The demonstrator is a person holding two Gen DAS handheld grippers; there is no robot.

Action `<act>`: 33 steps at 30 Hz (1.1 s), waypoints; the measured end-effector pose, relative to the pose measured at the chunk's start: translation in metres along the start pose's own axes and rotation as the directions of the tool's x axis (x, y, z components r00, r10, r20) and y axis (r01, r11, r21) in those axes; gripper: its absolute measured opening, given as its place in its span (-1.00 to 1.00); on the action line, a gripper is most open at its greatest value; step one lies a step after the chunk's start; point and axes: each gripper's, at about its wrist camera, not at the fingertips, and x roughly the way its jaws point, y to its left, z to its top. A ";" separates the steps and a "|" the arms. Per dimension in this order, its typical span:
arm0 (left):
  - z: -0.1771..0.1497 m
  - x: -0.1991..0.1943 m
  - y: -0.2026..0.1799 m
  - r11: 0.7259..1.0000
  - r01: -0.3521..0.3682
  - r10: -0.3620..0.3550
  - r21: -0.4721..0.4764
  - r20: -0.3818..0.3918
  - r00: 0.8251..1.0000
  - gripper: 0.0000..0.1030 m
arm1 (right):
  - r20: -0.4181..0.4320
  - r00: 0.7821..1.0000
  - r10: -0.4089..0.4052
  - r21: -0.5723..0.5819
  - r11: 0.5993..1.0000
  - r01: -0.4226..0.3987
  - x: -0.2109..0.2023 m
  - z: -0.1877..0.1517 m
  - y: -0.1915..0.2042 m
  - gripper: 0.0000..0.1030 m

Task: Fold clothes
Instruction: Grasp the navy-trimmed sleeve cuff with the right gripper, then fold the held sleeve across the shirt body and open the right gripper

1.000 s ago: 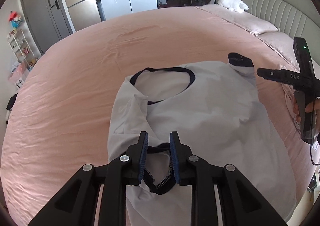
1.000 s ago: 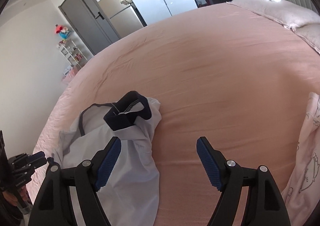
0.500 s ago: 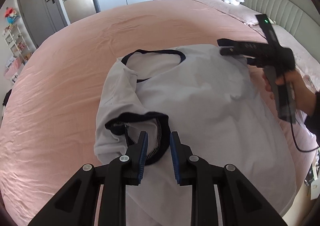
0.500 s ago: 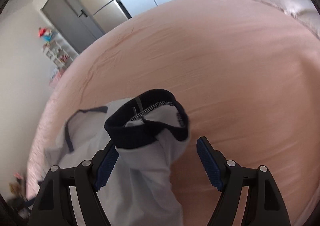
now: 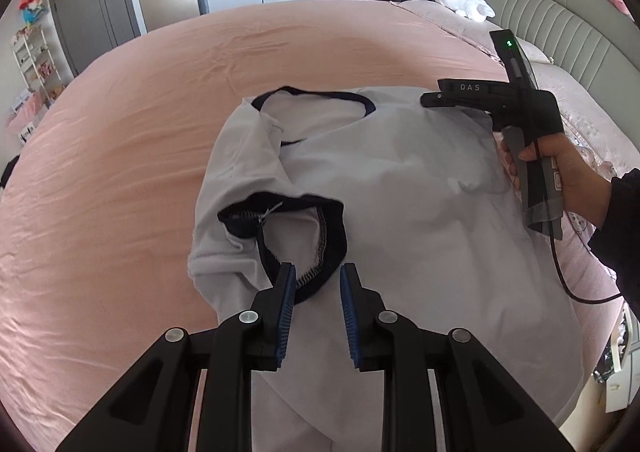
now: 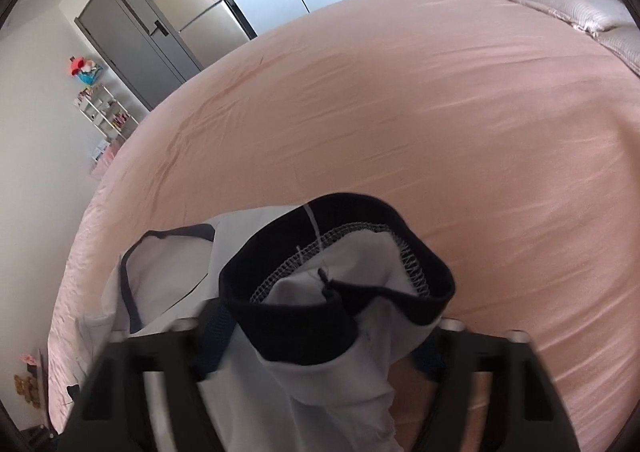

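Nearest the left wrist camera, the left gripper (image 5: 316, 284) had its blue-padded fingers (image 5: 286, 292) parted by a narrow gap. The dark-trimmed cuff of the left sleeve (image 5: 288, 224) lay just ahead, its edge touching the left pad but not pinched. A second earlier that cuff hung bunched between these pads; it now rested folded inward on the body of the white T-shirt (image 5: 400, 212). The left side fold looked done, and this gripper appeared to have let go.

The shirt lay spread on the pink bedsheet (image 5: 120, 156), its navy-edged neckline (image 5: 314, 98) at the far end.

In the right wrist view, the right gripper (image 6: 320, 356) was blurred with motion, and the right sleeve (image 6: 340, 284) filled the space between its fingers. A second ago the sleeve had lain well ahead of wide-open fingers. The fingers seemed partly closed around it, but whether they had a firm hold cannot be told. From the left view, this gripper (image 5: 452, 98) sat at the shirt's far right shoulder, so the matching right fold was probably beginning.
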 end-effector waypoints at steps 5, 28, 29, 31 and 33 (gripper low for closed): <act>-0.014 0.002 0.007 0.999 0.019 -0.020 -0.036 -0.036 0.999 -0.60 | 0.044 0.999 0.008 -0.192 0.981 0.001 -0.015 -0.002 0.020 -0.75; -0.036 0.002 0.011 0.992 0.078 -0.088 -0.096 -0.111 0.990 -0.60 | 0.530 0.823 -0.202 -0.822 -0.360 0.441 0.051 -0.137 0.134 -0.77; -0.036 0.002 0.012 0.991 0.085 -0.096 -0.102 -0.114 0.989 -0.60 | 0.507 0.833 -0.220 -0.842 -0.333 0.424 0.049 -0.132 0.136 -0.77; -0.036 0.002 0.009 0.989 0.100 -0.111 -0.105 -0.113 0.987 -0.60 | 0.392 0.886 -0.248 -0.916 -0.196 0.350 0.037 -0.118 0.145 -0.56; -0.037 -0.001 0.009 0.990 0.101 -0.112 -0.102 -0.109 0.988 -0.60 | 0.290 0.923 -0.253 -0.957 -0.049 0.287 0.025 -0.101 0.152 -0.25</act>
